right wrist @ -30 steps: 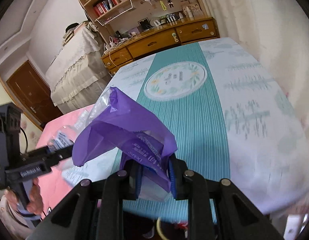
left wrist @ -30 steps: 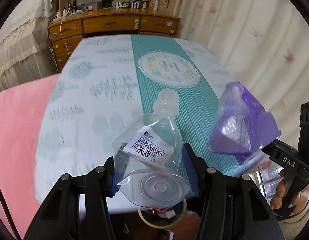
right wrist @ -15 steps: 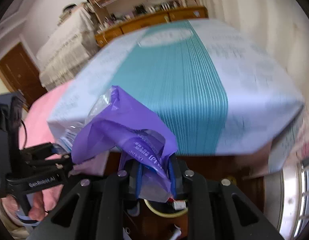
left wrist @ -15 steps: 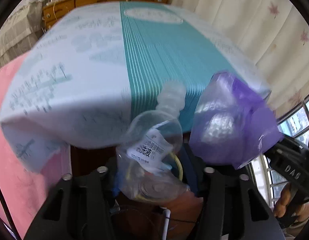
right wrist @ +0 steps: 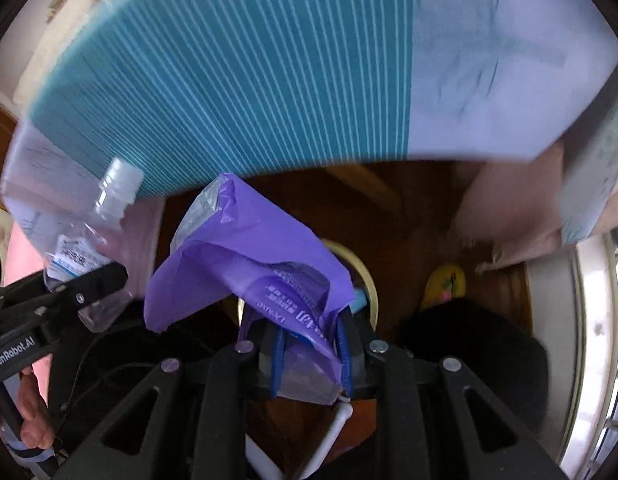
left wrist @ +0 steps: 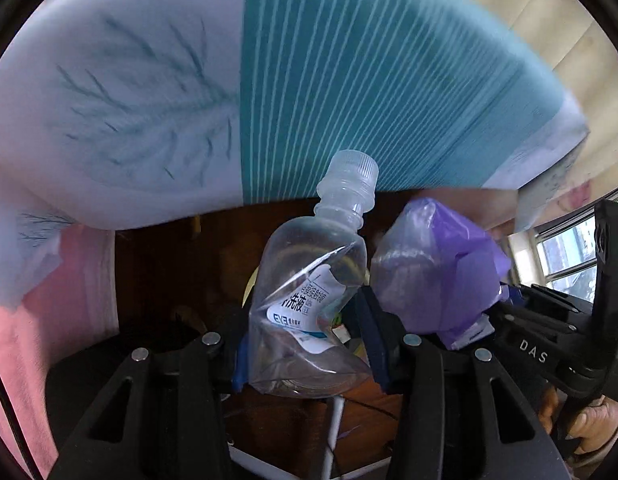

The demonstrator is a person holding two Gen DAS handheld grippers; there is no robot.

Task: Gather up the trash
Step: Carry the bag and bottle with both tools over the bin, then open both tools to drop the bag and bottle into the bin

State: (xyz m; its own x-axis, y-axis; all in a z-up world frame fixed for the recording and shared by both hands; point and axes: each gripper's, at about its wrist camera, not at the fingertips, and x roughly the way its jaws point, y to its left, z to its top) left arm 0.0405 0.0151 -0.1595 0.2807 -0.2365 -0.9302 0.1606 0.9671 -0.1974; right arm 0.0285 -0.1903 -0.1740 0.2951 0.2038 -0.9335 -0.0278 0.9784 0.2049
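Observation:
A crumpled clear plastic bottle [left wrist: 309, 280] with a white label and ribbed cap sits between the blue pads of my left gripper [left wrist: 307, 336], which is shut on its dented lower body. My right gripper [right wrist: 311, 340] is shut on a purple plastic wrapper [right wrist: 249, 264] with white print, which flops up and to the left. The two grippers hang side by side, pointing steeply down past the bed's edge. From the right wrist view the bottle [right wrist: 89, 240] shows at the left. Beneath both, a pale yellow round rim [right wrist: 365, 276] is partly hidden by the wrapper.
The bed's foot edge, with a teal striped and white cover [right wrist: 229, 80], overhangs the top of both views. Pink bedding [left wrist: 29, 320] hangs at the left. Below are a dark wooden floor [right wrist: 389, 216], a yellow slipper [right wrist: 445, 284], a white rod [right wrist: 337, 416] and a window [right wrist: 601, 320].
Both grippers have sunk from above the bed to below its foot edge and tipped downward, each with its item. The bottle looks more squashed. The dresser has left the view.

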